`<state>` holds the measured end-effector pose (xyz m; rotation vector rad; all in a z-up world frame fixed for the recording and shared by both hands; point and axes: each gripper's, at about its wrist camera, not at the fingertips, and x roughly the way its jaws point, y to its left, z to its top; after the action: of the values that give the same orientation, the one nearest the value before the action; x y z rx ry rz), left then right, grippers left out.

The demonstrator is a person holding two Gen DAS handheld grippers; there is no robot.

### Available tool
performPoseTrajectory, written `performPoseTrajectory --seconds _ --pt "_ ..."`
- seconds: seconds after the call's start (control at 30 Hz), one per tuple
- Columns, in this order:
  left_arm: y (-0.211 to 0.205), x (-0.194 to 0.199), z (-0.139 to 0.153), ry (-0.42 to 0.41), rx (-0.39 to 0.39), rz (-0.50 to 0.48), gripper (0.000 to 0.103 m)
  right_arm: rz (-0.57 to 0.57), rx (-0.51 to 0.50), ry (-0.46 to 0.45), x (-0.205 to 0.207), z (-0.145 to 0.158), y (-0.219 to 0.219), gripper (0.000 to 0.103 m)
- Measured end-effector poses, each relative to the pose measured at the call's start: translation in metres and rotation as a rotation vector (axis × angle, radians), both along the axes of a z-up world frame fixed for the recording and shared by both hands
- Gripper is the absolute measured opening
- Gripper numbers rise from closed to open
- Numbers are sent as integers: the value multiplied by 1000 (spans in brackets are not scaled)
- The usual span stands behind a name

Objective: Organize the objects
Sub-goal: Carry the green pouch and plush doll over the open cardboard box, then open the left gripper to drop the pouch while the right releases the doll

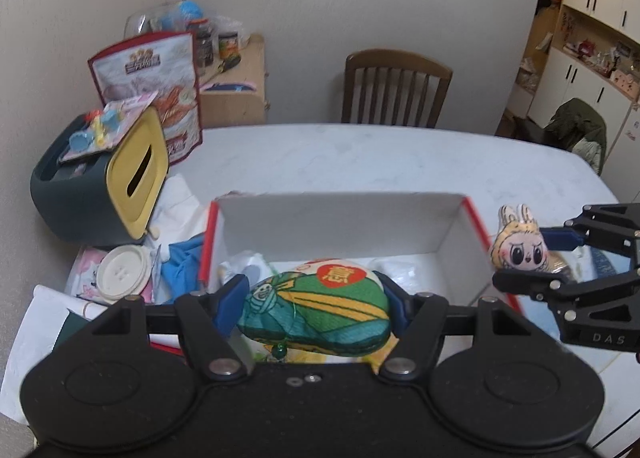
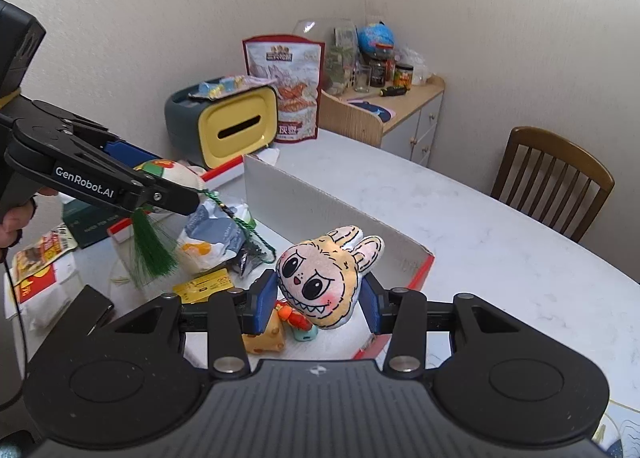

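Note:
My left gripper (image 1: 314,304) is shut on a green embroidered pouch (image 1: 320,310) with a red seal, held over the open white box with red edges (image 1: 340,218). A green tassel (image 2: 150,246) hangs from the pouch. My right gripper (image 2: 316,300) is shut on a cream rabbit-eared plush doll (image 2: 320,278), held over the box's right end (image 2: 344,218). In the left wrist view the doll (image 1: 520,246) and right gripper (image 1: 560,254) sit just beyond the box's right wall. The left gripper (image 2: 176,186) shows at the left of the right wrist view.
The box holds packets, a yellow card (image 2: 204,284) and small toys (image 2: 296,318). A grey and yellow tissue box (image 1: 100,186) and a snack bag (image 1: 160,78) stand at the table's left. A white lid (image 1: 120,272) and papers lie nearby. A chair (image 1: 396,86) stands behind the table.

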<state>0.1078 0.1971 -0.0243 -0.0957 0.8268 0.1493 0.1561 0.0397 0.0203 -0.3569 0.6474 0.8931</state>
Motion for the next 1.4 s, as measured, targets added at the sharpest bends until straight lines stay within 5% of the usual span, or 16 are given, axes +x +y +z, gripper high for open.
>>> performPoseTrajectory --seconds 0.73,1.4 --pt "-5 20 -65 143 24 -130 68 -39 -169 84 41 -76 72 43" --pt "-17 30 -79 205 58 -194 71 -5 -185 132 46 -82 79 45"
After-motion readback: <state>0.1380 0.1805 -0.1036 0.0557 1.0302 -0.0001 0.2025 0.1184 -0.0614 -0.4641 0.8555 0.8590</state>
